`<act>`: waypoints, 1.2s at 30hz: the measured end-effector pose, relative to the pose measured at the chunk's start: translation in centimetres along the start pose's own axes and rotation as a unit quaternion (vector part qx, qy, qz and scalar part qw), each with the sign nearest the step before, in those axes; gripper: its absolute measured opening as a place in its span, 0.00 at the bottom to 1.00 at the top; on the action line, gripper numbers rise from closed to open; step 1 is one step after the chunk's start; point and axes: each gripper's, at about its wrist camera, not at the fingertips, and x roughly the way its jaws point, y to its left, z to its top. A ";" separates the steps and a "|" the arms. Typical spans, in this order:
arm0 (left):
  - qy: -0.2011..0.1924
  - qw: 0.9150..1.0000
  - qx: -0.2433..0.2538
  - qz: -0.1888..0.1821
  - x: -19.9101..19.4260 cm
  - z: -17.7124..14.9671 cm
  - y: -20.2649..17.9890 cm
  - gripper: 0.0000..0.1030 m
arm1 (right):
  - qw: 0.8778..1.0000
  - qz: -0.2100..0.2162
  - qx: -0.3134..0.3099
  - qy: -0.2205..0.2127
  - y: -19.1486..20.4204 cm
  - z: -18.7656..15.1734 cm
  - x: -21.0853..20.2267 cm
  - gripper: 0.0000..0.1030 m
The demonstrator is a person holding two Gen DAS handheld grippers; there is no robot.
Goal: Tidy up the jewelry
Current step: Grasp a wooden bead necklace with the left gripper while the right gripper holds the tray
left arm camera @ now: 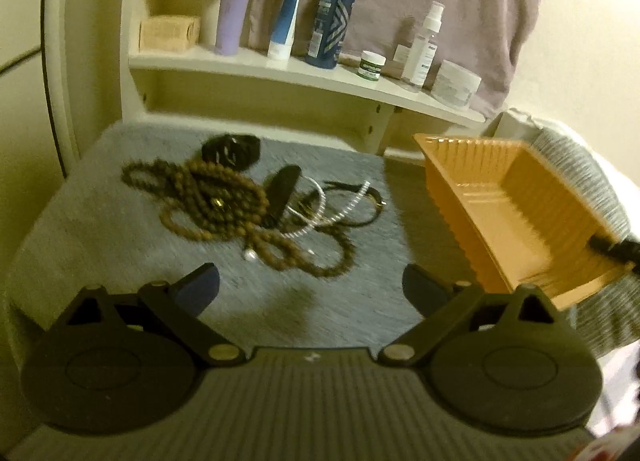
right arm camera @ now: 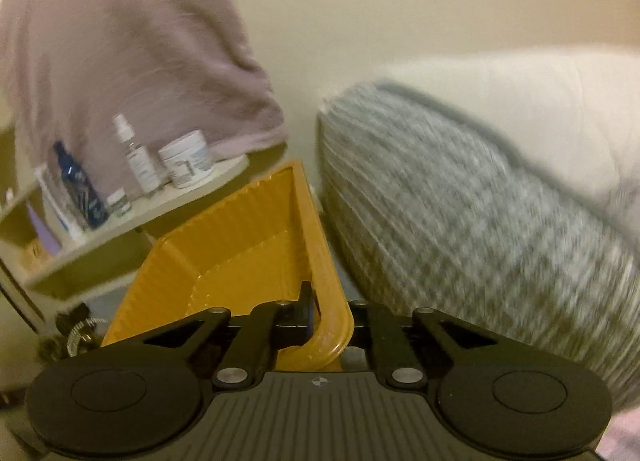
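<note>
So we've got the right gripper (right arm camera: 320,311) clamped tight on the rim of the orange tray (right arm camera: 240,245), right at its near corner, and the tray sits tilted, its far end up toward the shelf. From the left wrist view the same tray (left arm camera: 516,197) is off to the right of the jewelry, with the right gripper's dark tip (left arm camera: 612,247) on its rim.

Our left gripper (left arm camera: 311,289) is spread wide with nothing between the fingers, hovering over the grey cloth (left arm camera: 100,221).

The jewelry is all in one tangled heap on that cloth: a long brown bead necklace (left arm camera: 216,205), a white beaded loop (left arm camera: 340,213), thin dark cords (left arm camera: 360,217), a pearl (left arm camera: 250,255) and a black band (left arm camera: 230,149) at the back.

On the shelf (left arm camera: 280,73) there's a lilac tube (left arm camera: 234,9), a blue-and-white tube (left arm camera: 286,9), a dark blue bottle (left arm camera: 332,13), a small green-labelled jar (left arm camera: 372,65), a spray bottle (left arm camera: 424,45) and a white tub (left arm camera: 456,83). The labels are too blurry for us to read any brand.
</note>
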 end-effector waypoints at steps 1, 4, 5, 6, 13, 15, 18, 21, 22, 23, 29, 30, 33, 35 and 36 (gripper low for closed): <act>-0.004 1.000 0.009 0.004 0.2 0.1 0.1 0.90 | 1.000 -0.006 -0.023 -0.005 0.8 0.1 -0.2 0.06; -0.013 0.999 0.038 0.012 0.9 0.4 0.4 0.87 | 0.996 -0.020 -0.084 -0.020 3.0 0.2 -1.0 0.06; -0.016 0.998 0.051 0.017 1.1 0.5 0.4 0.84 | 0.995 -0.023 -0.099 -0.023 3.6 0.2 -1.1 0.06; -0.020 0.997 0.068 0.024 1.4 0.5 0.4 0.83 | 0.993 -0.025 -0.108 -0.026 4.0 0.2 -1.2 0.06; -0.028 0.990 0.131 0.048 3.0 1.2 1.7 0.51 | 0.991 -0.033 -0.127 -0.026 5.2 0.3 -1.2 0.06; -0.025 0.987 0.149 0.046 3.6 1.4 1.9 0.39 | 0.991 -0.036 -0.129 -0.025 5.4 0.2 -1.1 0.06; -0.020 0.981 0.185 0.044 4.7 1.6 1.6 0.25 | 0.990 -0.038 -0.131 -0.023 5.3 0.2 -1.0 0.06; -0.014 0.977 0.207 0.044 5.7 1.5 1.2 0.24 | 0.990 -0.040 -0.134 -0.023 5.4 0.2 -1.1 0.06; -0.013 0.974 0.220 0.045 5.9 1.4 0.9 0.24 | 0.990 -0.040 -0.135 -0.023 5.5 0.2 -1.1 0.06; -0.009 0.972 0.231 0.045 6.2 1.3 0.7 0.24 | 0.990 -0.040 -0.134 -0.022 5.5 0.2 -1.1 0.06; -0.004 0.958 0.273 0.083 7.4 0.5 -0.1 0.13 | 0.989 -0.041 -0.140 -0.021 5.6 0.3 -1.0 0.06; -0.005 0.959 0.272 0.080 7.4 0.6 0.0 0.09 | 0.989 -0.041 -0.140 -0.021 5.6 0.3 -1.0 0.06; -0.007 0.964 0.257 0.072 6.7 1.1 0.6 0.06 | 0.989 -0.040 -0.140 -0.020 5.5 0.4 -1.1 0.06; -0.009 0.967 0.246 0.066 6.1 1.7 1.1 0.06 | 0.989 -0.039 -0.139 -0.020 5.5 0.4 -1.1 0.06; -0.009 0.968 0.241 0.063 5.7 2.1 1.4 0.06 | 0.989 -0.039 -0.139 -0.020 5.5 0.4 -1.1 0.06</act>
